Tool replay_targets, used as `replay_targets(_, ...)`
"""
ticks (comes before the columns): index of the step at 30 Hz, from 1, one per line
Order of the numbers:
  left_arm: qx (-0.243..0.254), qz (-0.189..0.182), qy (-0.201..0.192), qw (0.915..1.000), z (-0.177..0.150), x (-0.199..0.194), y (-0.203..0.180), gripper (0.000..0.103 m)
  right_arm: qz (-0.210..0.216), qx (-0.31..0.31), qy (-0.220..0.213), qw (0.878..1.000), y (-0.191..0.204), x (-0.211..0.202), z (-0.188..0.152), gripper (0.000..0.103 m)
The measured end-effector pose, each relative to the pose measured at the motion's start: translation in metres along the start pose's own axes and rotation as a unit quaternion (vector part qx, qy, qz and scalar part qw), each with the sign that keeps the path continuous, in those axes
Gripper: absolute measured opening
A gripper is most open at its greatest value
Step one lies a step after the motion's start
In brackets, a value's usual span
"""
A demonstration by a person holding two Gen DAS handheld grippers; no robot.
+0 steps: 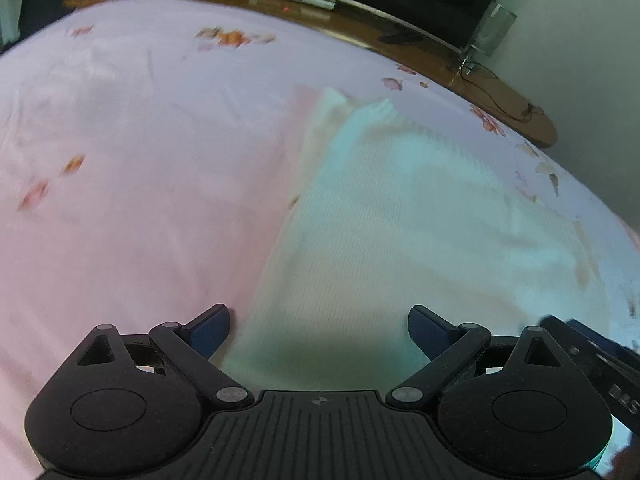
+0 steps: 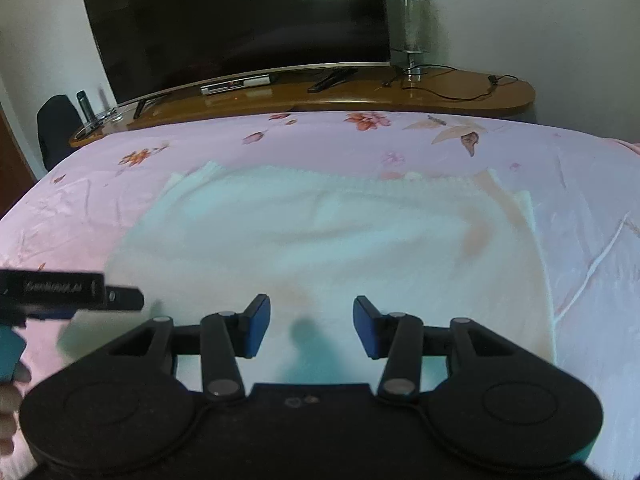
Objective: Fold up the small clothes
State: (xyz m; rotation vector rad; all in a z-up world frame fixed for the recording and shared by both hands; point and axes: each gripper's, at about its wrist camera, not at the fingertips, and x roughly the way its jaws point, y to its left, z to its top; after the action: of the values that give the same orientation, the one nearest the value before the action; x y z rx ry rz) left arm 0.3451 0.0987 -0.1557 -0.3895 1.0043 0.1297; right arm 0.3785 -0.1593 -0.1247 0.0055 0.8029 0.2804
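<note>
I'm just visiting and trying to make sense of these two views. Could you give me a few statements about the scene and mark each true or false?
1. A white garment lies spread on a pink flowered bedsheet. True.
2. The right tool is clamped on the garment. False: its blue pads stand apart, gripping nothing.
3. The left tool is open. True.
4. The television is showing a programme. False: its screen is dark.
5. The television stands on a wooden shelf. True.

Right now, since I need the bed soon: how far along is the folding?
Early. The white garment lies spread on the pink bedsheet, with no finished fold evident. Left gripper and right gripper hover open at its near edge, holding nothing. Gripping and folding remain.
</note>
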Motion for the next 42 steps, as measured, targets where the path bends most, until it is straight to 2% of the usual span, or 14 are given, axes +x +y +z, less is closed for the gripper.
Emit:
replay_targets(6,-0.063,-0.032,0.014,0.9974,-0.029,-0.02,0.027,0.095,0.003,0.001,0.0,1.0,0.016,-0.012,-0.009,0.047)
replay_targets(11,-0.15,-0.074,0.015,0.9858,-0.052,-0.03,0.051,0.095,-0.001,0.003,-0.002,1.0,0.019,-0.02,-0.017,0.048)
replay_targets(16,-0.153,-0.084,0.006,0.9847,-0.063,-0.03,0.051,0.095,-0.006,0.012,0.001,1.0,0.016,-0.024,-0.023,0.048)
replay_targets(23,-0.218,-0.125,-0.012,0.9679,-0.06,-0.018,0.056,0.094,-0.006,0.015,0.005,1.0,0.014,-0.02,-0.027,0.048)
replay_targets(24,-0.228,-0.135,-0.015,0.9641,-0.06,-0.015,0.055,0.088,-0.006,0.015,0.005,1.0,0.014,-0.019,-0.027,0.048)
replay_targets(25,-0.238,-0.148,-0.017,0.9598,-0.06,-0.011,0.055,0.059,-0.006,0.015,0.006,1.0,0.014,-0.018,-0.027,0.048)
replay_targets(26,-0.249,-0.167,-0.003,0.9539,-0.061,-0.001,0.056,0.035,-0.005,0.015,0.007,1.0,0.014,-0.017,-0.027,0.048)
replay_targets(28,-0.297,-0.193,0.013,0.935,-0.067,0.02,0.06,0.028,-0.003,0.014,0.008,1.0,0.013,-0.015,-0.026,0.048)
replay_targets(30,-0.318,-0.214,-0.002,0.9237,-0.069,0.028,0.062,0.028,-0.001,0.013,0.01,1.0,0.012,-0.013,-0.026,0.048)
replay_targets(34,-0.337,-0.235,-0.031,0.9111,-0.07,0.038,0.062,0.029,0.007,0.013,0.01,1.0,0.008,-0.009,-0.025,0.048)
replay_targets(36,-0.348,-0.243,-0.036,0.9047,-0.068,0.041,0.062,0.034,0.01,0.014,0.01,1.0,0.006,-0.006,-0.024,0.049)
replay_targets(38,-0.351,-0.262,-0.045,0.8978,-0.066,0.042,0.056,0.055,0.013,0.016,0.012,1.0,0.005,-0.003,-0.024,0.049)
replay_targets(41,-0.337,-0.264,-0.06,0.9018,-0.055,0.042,0.045,0.076,0.015,0.016,0.015,1.0,0.005,0.002,-0.023,0.049)
replay_targets(42,-0.338,-0.258,-0.066,0.9028,-0.051,0.042,0.041,0.077,0.015,0.015,0.016,1.0,0.005,0.003,-0.023,0.049)
